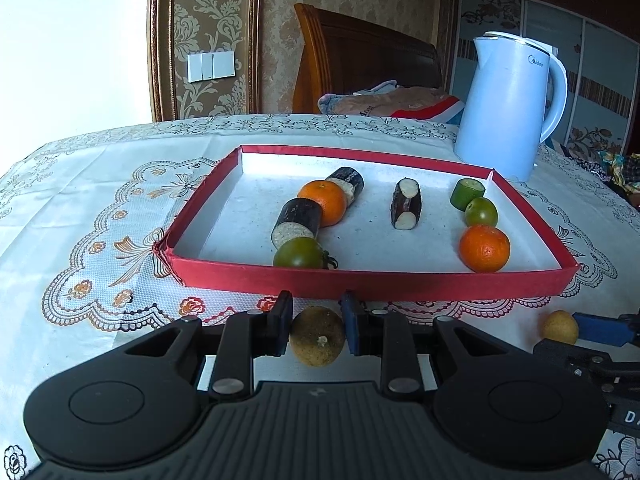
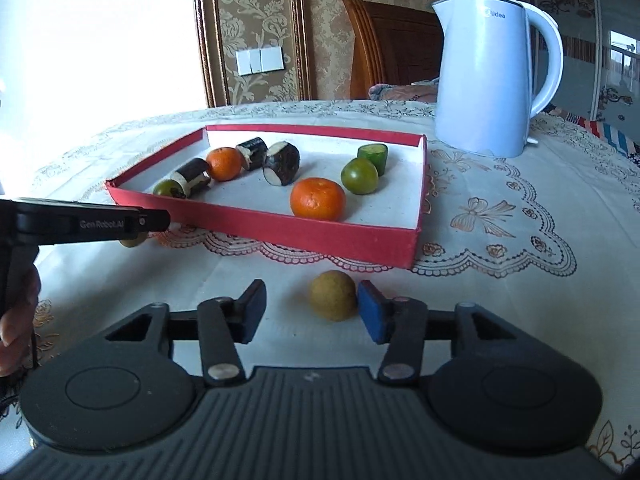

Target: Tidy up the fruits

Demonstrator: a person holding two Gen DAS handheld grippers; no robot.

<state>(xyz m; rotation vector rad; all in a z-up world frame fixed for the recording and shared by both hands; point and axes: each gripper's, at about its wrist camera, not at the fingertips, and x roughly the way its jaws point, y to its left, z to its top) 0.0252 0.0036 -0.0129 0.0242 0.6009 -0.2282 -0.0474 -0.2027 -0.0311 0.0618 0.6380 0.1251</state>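
Gripping a small round brownish-yellow fruit [image 1: 317, 337], the left tool [image 1: 316, 326] has both pads pressed against the fruit's sides, just short of the near wall of the shallow red cardboard tray with a white floor [image 1: 360, 280]. The right tool [image 2: 312, 312] stands partly open around a second round brownish-yellow fruit [image 2: 333, 296]: its blue pad [image 2: 371, 312] on the right touches the fruit, while the pad on the left stands clear, so nothing is clamped. That fruit rests on the white surface covered with a lace-patterned cloth [image 2: 500, 216], directly ahead of the right tool and before the tray's near wall.

Ahead of both tools, the tray holds the sorted items. Beyond the left tool lie a green tomato with a stem [image 1: 299, 253], a dark-skinned cut sugarcane piece [image 1: 298, 224] touching it, an orange mandarin [image 1: 324, 202] and a second dark cane piece [image 1: 348, 184] behind that. A third cane piece [image 1: 406, 204] lies alone mid-tray. Further right are a short green cucumber section [image 1: 467, 194], a second green tomato [image 1: 481, 212] and a second orange mandarin [image 1: 484, 248], in a row.

A white electric kettle [image 2: 492, 76] stands on the surface beyond the tray's far right corner. A person's hand [image 2: 18, 320] holding the left tool's grip shows at the left edge of the right wrist view.
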